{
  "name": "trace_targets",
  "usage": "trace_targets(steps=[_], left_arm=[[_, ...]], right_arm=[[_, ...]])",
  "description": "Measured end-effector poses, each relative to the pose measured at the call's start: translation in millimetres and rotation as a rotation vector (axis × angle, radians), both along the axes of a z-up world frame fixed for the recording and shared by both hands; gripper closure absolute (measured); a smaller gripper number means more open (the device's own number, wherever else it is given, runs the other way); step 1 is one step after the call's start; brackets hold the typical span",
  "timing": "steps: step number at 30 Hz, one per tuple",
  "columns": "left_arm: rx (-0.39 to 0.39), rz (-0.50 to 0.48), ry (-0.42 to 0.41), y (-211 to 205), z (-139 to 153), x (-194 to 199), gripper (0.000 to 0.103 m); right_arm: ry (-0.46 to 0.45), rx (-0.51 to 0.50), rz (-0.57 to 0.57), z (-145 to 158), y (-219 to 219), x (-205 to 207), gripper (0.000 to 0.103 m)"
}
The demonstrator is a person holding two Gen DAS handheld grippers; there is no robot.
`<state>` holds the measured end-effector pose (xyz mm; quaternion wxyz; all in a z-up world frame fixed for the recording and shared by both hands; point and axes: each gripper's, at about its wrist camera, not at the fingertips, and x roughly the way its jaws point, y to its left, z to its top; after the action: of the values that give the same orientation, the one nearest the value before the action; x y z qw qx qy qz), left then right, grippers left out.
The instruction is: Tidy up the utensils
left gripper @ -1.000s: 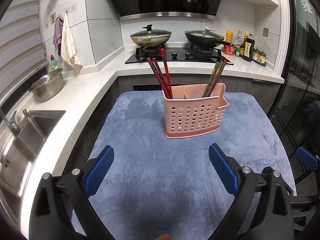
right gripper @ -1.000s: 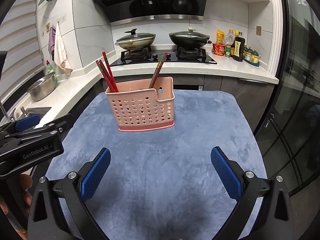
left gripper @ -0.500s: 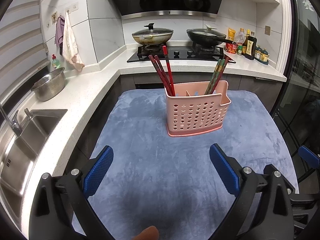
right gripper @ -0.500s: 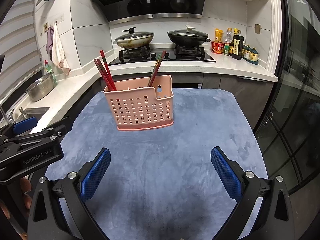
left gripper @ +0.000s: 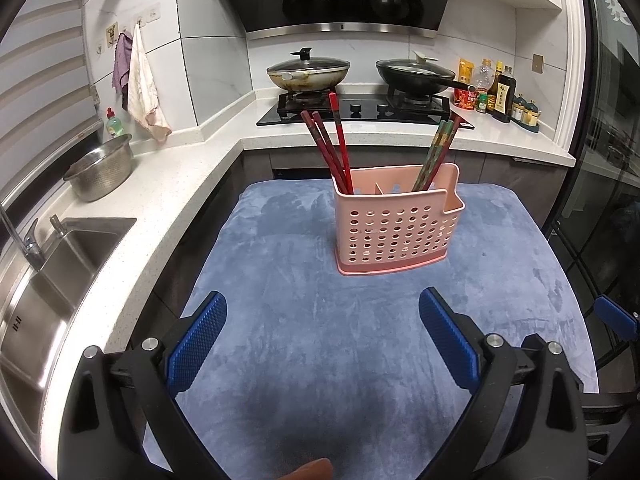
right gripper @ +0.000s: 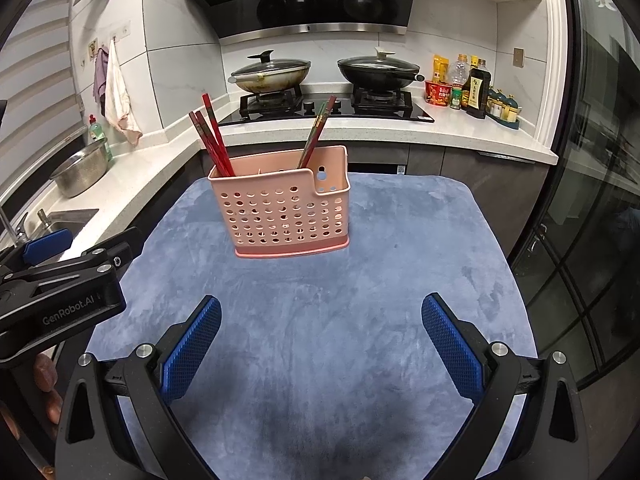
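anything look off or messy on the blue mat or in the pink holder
Nothing stands out. The pink holder stands upright on the blue mat, red chopsticks leaning in its left end and patterned chopsticks toward its right. No utensils lie loose on the mat.

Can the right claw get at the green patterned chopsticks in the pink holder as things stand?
Probably yes. The right claw is open and empty, bare blue cloth lies ahead, and the green patterned chopsticks stick up above the pink holder.

One pink utensil basket (left gripper: 396,228) holds three red chopsticks (left gripper: 334,148) and about two patterned chopsticks (left gripper: 436,152), while two lidded pans (left gripper: 308,72) and one steel colander (left gripper: 102,166) sit behind.
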<state>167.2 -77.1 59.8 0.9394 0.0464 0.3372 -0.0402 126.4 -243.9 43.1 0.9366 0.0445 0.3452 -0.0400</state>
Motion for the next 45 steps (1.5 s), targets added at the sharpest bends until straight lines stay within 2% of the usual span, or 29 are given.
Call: trace_targets(steps=[10,27,45], left_arm=[[0.005,-0.008,0.006,-3.0,-0.9,1.9,0.011],[-0.011,0.048,0.017,2.9,-6.8,5.4,0.011],[0.0,0.036,0.033,3.9,-14.5,8.6,0.011]], right_arm=[[0.003,-0.004,0.0,-2.3,-0.4,0.9,0.006],[0.009,-0.002,-0.007,-5.3,-3.1,1.9,0.006],[0.016,-0.002,-0.009,-6.6,-4.3,3.8,0.006]])
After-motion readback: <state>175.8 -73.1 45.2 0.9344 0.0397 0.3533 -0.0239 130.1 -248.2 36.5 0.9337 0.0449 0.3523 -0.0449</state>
